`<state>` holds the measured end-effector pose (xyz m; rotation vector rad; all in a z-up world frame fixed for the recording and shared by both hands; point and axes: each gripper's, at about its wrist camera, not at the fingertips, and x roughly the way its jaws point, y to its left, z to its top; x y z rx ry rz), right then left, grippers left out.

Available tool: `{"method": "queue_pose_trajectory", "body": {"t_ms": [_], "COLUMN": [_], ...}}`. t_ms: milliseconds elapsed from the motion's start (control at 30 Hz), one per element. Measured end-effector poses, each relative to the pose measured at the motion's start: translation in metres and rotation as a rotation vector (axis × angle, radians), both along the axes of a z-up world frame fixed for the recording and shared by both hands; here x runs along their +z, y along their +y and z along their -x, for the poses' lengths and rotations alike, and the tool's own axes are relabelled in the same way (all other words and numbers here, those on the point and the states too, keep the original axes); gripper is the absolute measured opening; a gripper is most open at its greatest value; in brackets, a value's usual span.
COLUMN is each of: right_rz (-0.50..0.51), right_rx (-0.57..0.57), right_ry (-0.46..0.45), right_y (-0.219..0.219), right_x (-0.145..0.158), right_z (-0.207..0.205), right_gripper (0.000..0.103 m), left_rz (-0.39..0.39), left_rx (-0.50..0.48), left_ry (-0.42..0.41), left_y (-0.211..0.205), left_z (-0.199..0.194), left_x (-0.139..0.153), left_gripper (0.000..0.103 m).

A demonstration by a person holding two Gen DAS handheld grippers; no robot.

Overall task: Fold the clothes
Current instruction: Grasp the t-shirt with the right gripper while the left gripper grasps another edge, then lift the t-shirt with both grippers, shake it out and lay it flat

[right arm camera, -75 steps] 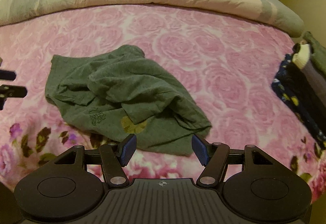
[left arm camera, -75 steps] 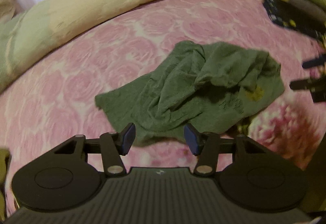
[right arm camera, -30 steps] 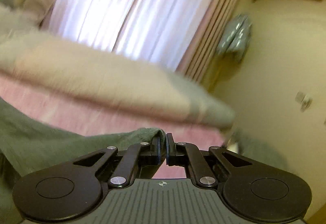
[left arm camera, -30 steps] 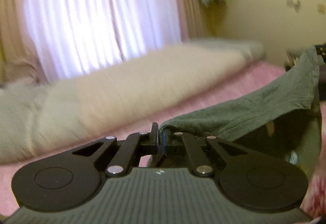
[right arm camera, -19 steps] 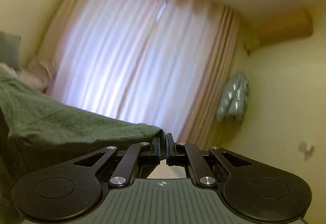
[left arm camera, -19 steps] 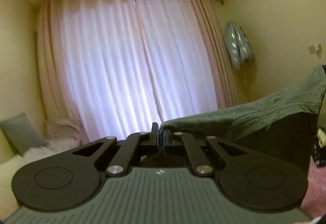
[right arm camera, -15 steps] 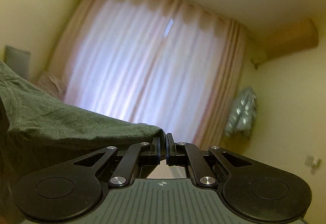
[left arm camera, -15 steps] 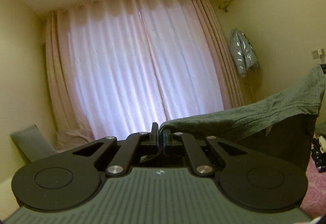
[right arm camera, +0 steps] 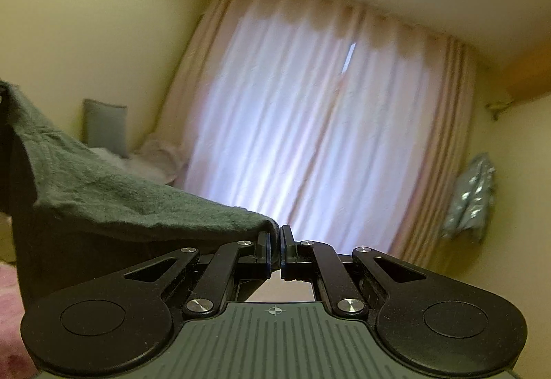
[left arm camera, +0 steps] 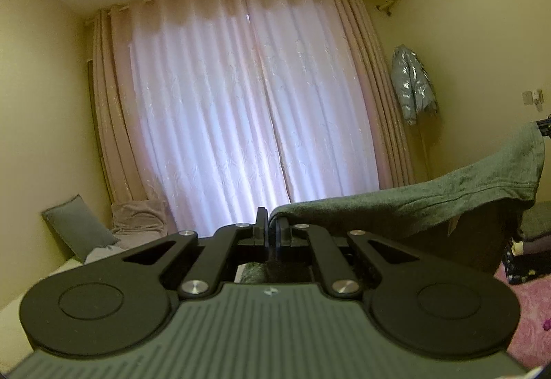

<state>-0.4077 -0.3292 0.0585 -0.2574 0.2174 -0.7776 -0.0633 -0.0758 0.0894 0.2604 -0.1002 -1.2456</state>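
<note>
You hold the green T-shirt (left arm camera: 430,203) in the air above the bed (left arm camera: 523,306), stretched between both tools: your left hand-held gripper (left arm camera: 270,234) is clamped on one edge, your right hand-held gripper (right arm camera: 274,251) on the other, facing the pink curtains (left arm camera: 241,110).

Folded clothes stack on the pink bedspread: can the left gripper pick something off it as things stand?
Probably not: the left gripper is shut on the green shirt, held up off the bedspread, so it isn't free for the stack.

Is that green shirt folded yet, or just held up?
Held up, unfolded: the green shirt hangs stretched between the left gripper and right gripper.
</note>
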Motion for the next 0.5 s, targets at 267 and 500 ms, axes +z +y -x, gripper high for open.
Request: {"method": "queue_pose_trajectory", "body": {"t_ms": [267,500], "right_rz": [-0.120,-0.383], "right_rx": [0.046,-0.028], "right_ry": [-0.028,0.131], "right_y": [-0.025,-0.156], "right_x": [0.031,-0.041], "right_z": [0.006,-0.086], "right_gripper": [0.003,0.003], "left_rz": [-0.048,-0.324], "left_rx": [-0.092,-0.119], "left_ry": [0.087,0.326], "left_y": [-0.063,-0.238], "left_z": [-0.050,-0.145], "left_x": [0.024,-0.099], "left_gripper": [0.004,0.004]}}
